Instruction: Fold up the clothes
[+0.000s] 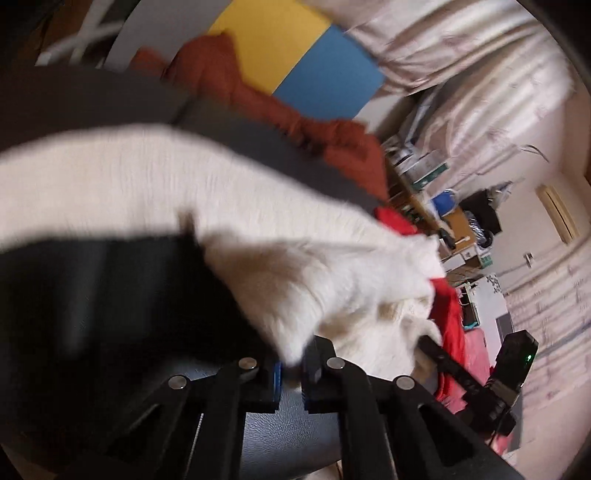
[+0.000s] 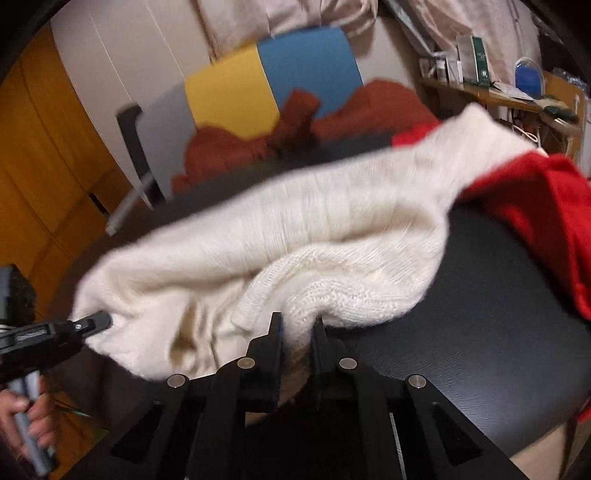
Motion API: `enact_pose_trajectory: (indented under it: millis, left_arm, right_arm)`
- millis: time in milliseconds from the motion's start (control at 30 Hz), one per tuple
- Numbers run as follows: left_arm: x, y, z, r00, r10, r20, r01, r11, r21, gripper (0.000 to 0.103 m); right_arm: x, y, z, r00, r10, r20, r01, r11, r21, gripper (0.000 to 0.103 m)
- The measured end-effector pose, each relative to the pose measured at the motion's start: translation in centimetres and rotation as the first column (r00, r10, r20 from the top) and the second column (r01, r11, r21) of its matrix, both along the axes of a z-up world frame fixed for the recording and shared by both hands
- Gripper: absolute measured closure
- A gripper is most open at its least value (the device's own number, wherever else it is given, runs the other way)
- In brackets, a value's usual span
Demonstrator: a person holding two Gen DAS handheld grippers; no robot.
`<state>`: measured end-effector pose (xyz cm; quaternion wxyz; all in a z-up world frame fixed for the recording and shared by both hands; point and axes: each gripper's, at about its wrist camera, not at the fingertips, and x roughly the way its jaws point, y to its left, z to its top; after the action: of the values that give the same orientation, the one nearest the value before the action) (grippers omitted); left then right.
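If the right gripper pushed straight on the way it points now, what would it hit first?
The white sweater: the right gripper is already shut on a bunched fold of it, so more knit lies directly ahead, probably with the black table beneath.

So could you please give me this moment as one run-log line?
left gripper: shut on fluffy white knit sweater | right gripper: shut on sweater | surface: black padded seat | beside: red garment

A lived-in room of a home — pale patterned curtains (image 2: 258,14) hang beyond the right gripper (image 2: 297,325), wooden cupboard doors (image 2: 44,155) stand to its left, and a cluttered wooden shelf (image 2: 491,90) of boxes and bottles sits ahead to its right, with knitwear heaped on the black tabletop (image 2: 480,314).
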<state>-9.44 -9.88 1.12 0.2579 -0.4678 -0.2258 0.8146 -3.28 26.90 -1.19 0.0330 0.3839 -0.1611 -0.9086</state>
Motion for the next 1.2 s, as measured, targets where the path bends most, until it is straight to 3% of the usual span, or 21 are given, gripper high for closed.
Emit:
enact_pose_trajectory:
  millis: [133,233,333,367,467,533,600,667,800,900,1000,1033,1100,1200]
  left_arm:
    - [1.4,-3.7,3.7,0.998,-0.023,-0.062,0.024,0.999,0.022,0.102]
    - [3.5,-6.6,4.2,0.997,-0.037,-0.066,0.038,0.999,0.009,0.102]
    - [5.3,-7.9,1.2,0.999,-0.034,0.013,0.035,0.997,-0.064,0.102]
    - [5.6,-7.8,0.1,0.999,-0.03,0.039,0.033,0.996,-0.088,0.102]
    - [5.9,-8.0,-3.5,0.99,0.009,0.141,0.007,0.994,-0.111,0.101]
    - [5.4,-7.9,-4.5,0.986,0.037,0.161,-0.018,0.993,-0.117,0.099]
    - [4.1,-7.4,-4.6,0.986,0.073,0.147,-0.054,0.99,-0.13,0.092]
    - [2.2,-6.5,-4.4,0.987,0.109,0.121,-0.091,0.985,-0.143,0.088]
    - [-2.6,-2.5,-3.5,0.991,0.113,0.068,-0.1,0.981,-0.167,0.082]
    - [-5.8,2.3,-4.0,0.995,0.073,0.068,-0.055,0.97,-0.237,0.082]
    - [-7.5,6.9,-5.8,0.996,0.013,0.09,0.012,0.963,-0.271,0.081]
    - [-7.7,8.2,-6.9,0.994,-0.003,0.11,0.037,0.952,-0.305,0.081]
    - [-7.2,9.4,-7.3,0.998,-0.033,0.055,0.051,0.925,-0.377,0.082]
    - [-6.5,10.0,-7.2,0.992,-0.123,-0.024,0.094,0.857,-0.507,0.083]
  right_arm:
    - [3.6,2.0,5.0,0.996,-0.002,-0.094,-0.009,0.993,-0.121,0.09]
    - [6.5,4.2,6.3,0.995,-0.015,-0.1,-0.001,0.987,-0.16,0.09]
    - [7.3,5.9,4.9,0.999,-0.049,0.003,0.048,0.981,-0.187,0.09]
    - [7.2,6.5,3.4,0.994,-0.079,0.078,0.091,0.982,-0.163,0.09]
    - [6.9,8.2,-0.8,0.942,-0.197,0.272,0.223,0.972,-0.069,0.082]
    - [7.3,9.1,-1.7,0.91,-0.287,0.299,0.312,0.949,-0.039,0.077]
    - [7.6,9.0,-0.9,0.918,-0.324,0.227,0.346,0.936,-0.062,0.07]
    - [6.4,7.6,0.7,0.95,-0.279,0.143,0.288,0.957,-0.043,0.053]
    - [2.0,2.6,1.9,0.994,-0.097,0.054,0.093,0.994,0.059,0.048]
    - [-1.7,-1.4,0.7,0.997,0.026,0.069,-0.038,0.984,0.174,0.047]
    - [-5.3,-3.7,-1.7,0.982,0.067,0.177,-0.117,0.951,0.287,0.045]
    - [-5.5,-4.0,-2.5,0.975,0.072,0.211,-0.133,0.948,0.291,0.045]
    - [-5.9,-4.7,-4.2,0.957,0.08,0.279,-0.164,0.942,0.293,0.045]
    - [-5.0,-7.1,-4.8,0.953,0.114,0.282,-0.188,0.95,0.25,0.044]
